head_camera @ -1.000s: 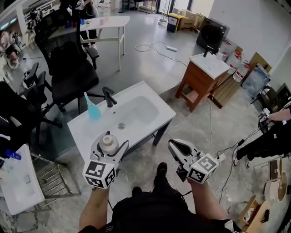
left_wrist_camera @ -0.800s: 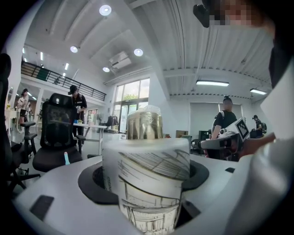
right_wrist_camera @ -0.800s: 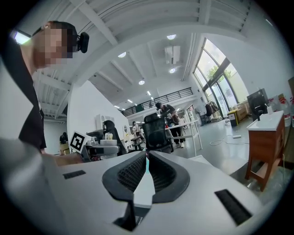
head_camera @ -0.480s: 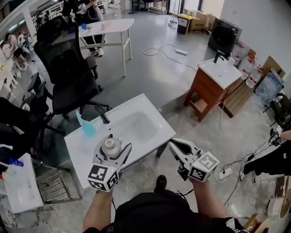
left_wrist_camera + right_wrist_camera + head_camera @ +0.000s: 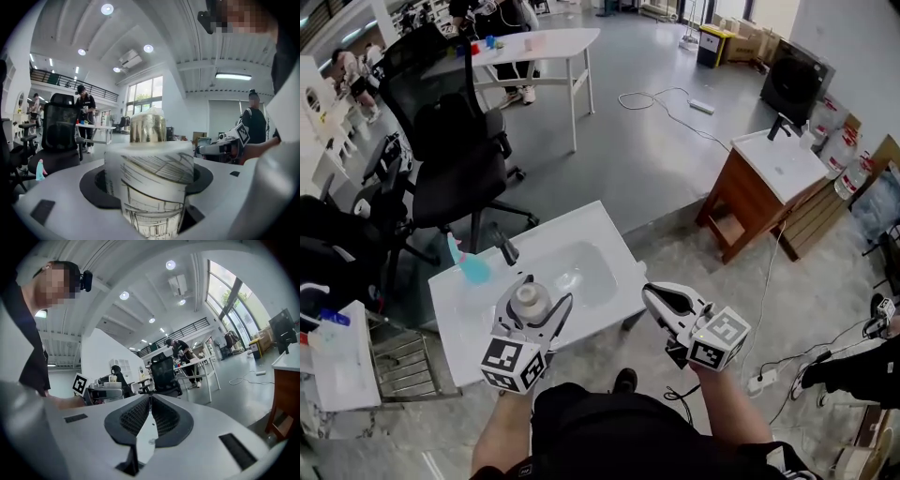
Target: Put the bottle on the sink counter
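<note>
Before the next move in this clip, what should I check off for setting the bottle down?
1. Grip: ok. The left gripper is shut on the bottle.
2. Bottle upright: ok. Its gold cap points up in the left gripper view.
3. Over the sink counter: ok in the head view, where the bottle overlaps the counter's near edge. Height above it: cannot tell.
4. Landing spot: ok. The near strip is bare; the blue bottle and faucet stand at the back.
5. Right gripper: ok. It is shut, empty and held off the counter's front.
</note>
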The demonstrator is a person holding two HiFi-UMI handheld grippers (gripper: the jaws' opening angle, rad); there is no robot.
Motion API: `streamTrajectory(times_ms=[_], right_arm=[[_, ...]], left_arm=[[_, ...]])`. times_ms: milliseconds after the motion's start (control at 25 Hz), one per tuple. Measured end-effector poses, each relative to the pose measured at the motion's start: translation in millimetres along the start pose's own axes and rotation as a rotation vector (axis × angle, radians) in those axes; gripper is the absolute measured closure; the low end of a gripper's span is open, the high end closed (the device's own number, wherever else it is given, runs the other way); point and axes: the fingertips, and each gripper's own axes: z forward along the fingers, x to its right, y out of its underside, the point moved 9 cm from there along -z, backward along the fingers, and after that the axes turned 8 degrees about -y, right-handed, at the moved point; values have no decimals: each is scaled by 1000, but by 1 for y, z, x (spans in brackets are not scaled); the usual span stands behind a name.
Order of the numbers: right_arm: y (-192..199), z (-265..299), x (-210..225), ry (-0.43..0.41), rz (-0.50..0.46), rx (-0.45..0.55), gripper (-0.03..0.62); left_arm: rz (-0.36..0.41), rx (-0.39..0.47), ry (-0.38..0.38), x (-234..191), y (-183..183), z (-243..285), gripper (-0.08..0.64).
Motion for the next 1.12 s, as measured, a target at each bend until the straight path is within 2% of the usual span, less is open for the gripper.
streamTrajectory(times_ms=[160, 360, 520, 760, 1000, 1120], right_arm=[[-2, 13, 17, -23, 9, 6, 575], [-4, 38, 32, -13, 23, -7, 575], [-10, 69, 31, -38, 7, -36, 575], [-15, 106, 23, -27, 2, -64, 575], [-4, 125, 17, -38, 7, -99, 575], [-3, 124, 29, -42, 8, -99, 575]], left_arm=[[-1, -15, -18, -9, 1, 14, 227], [6, 7, -23, -31, -3, 28, 227], [-10, 24, -21, -54, -3, 36, 227], [-25, 31, -6, -82, 1, 36, 227], [-38, 9, 16, -90, 14, 40, 227], [-44, -9, 18, -88, 17, 52, 227]])
